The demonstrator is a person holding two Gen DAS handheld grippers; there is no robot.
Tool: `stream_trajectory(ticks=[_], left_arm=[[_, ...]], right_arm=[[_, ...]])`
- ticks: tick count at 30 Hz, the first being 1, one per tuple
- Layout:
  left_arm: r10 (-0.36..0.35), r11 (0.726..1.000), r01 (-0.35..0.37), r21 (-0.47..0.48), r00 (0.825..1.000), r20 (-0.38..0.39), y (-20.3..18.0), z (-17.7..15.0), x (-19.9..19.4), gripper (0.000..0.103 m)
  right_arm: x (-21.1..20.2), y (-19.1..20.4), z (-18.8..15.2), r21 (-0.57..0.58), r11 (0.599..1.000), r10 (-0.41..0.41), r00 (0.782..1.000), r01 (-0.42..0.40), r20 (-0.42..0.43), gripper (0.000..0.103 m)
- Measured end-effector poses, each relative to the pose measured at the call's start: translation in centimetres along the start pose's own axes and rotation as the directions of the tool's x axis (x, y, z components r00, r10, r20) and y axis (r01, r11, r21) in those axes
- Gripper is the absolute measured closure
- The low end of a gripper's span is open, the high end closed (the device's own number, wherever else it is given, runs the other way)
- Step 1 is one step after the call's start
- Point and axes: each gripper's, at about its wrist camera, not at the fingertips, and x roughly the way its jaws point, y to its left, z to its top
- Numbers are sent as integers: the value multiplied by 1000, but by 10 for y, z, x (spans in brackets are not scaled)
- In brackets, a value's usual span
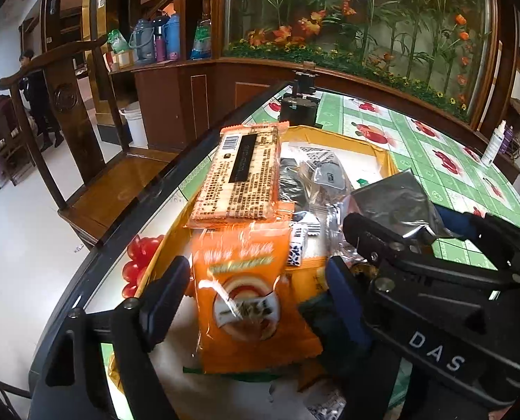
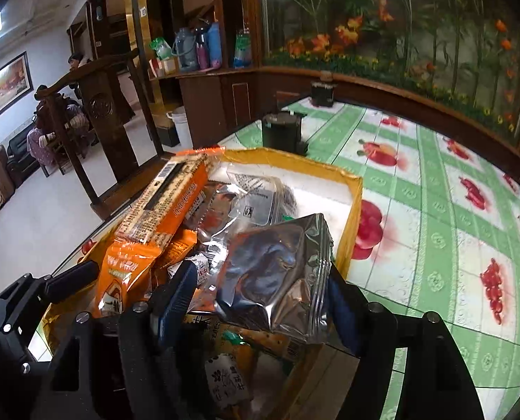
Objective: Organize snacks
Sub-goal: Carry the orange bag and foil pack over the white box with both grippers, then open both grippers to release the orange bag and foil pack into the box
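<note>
The table [image 2: 434,210], spread with a green fruit-print cloth, runs ahead and to the right of both tools. On it, right under the fingers, sits a shallow yellow-walled box [image 2: 356,210] heaped with snacks.

Largest in the heap is the long orange cracker pack [image 1: 240,175], barcode up, ahead of the left gripper [image 1: 256,301]; its long axis runs away from the tool, tilted up onto the far-left rim of the box. Nearer, the orange packet [image 1: 249,301] lies between the left gripper's wide-spread fingers, its long axis in line with them and its printed face up. No pad appears to press it, so this tool looks open and empty-handed, though motion blur leaves contact uncertain.

The right gripper [image 2: 260,297] stands just as wide, with the silver foil pouch [image 2: 277,273] between its fingers, sealed edge to the right; whether either finger touches it I cannot tell.

Judging by this, packing the box is under way, at a point of either picking or releasing. Next each tool would need a clean squeeze across a packet's short width, or a lift clear without dragging neighbours.

A small blue-and-white sweet [image 1: 296,248] lies just beyond the orange packet.
</note>
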Motion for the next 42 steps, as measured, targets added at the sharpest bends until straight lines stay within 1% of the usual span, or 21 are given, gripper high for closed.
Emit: stream_trajectory(ticks=[1, 3, 5, 8, 16, 18, 24, 27, 30, 33, 35, 37, 40, 42], left_arm=[[-2, 1000, 2, 3, 1000, 6, -1, 0, -3, 17], [-6, 1000, 6, 13, 1000, 31, -3, 0, -10, 11], [2, 1000, -3, 27, 999, 54, -5, 0, -16, 9], [11, 999, -14, 38, 998, 67, -7, 1, -22, 8], [-17, 999, 12, 45, 994, 104, -10, -1, -37, 8], [-23, 999, 18, 48, 993, 113, -12, -1, -38, 8], [-37, 997, 27, 77, 989, 140, -20, -9, -49, 8], [-45, 996, 32, 88, 988, 148, -23, -14, -53, 7], [-58, 994, 43, 100, 986, 159, -27, -21, -56, 1], [-67, 994, 48, 101, 979, 191, -28, -31, -62, 0], [-86, 992, 66, 104, 976, 199, -26, -35, -65, 0], [-88, 993, 70, 90, 972, 217, -21, -39, -67, 0], [-76, 995, 57, 88, 971, 228, -17, -41, -67, 0], [-89, 994, 71, 88, 971, 224, -16, -40, -66, 0]], right_arm=[[-3, -1, 0, -4, 1000, -7, 1000, 7, 12, 22], [-11, -3, 1, -10, 1000, -26, 999, 26, 45, 19], [-17, -4, 3, -13, 999, -32, 997, 33, 66, 17], [-23, -6, 2, -3, 999, -39, 996, 39, 86, 17], [-43, -16, -6, 41, 998, -51, 992, 47, 114, 14], [-48, -19, -9, 55, 998, -42, 993, 36, 114, 14], [-62, -24, -21, 78, 996, -41, 991, 31, 128, 13], [-70, -26, -28, 84, 996, -40, 990, 29, 136, 13], [-78, -29, -38, 100, 995, -40, 989, 26, 141, 12], [-88, -35, -50, 119, 992, -56, 986, 38, 157, 12], [-97, -40, -58, 136, 990, -63, 983, 40, 173, 11], [-102, -44, -64, 151, 988, -71, 981, 43, 183, 9], [-107, -50, -71, 175, 984, -75, 979, 41, 190, 9], [-110, -51, -74, 181, 983, -76, 976, 39, 202, 9]])
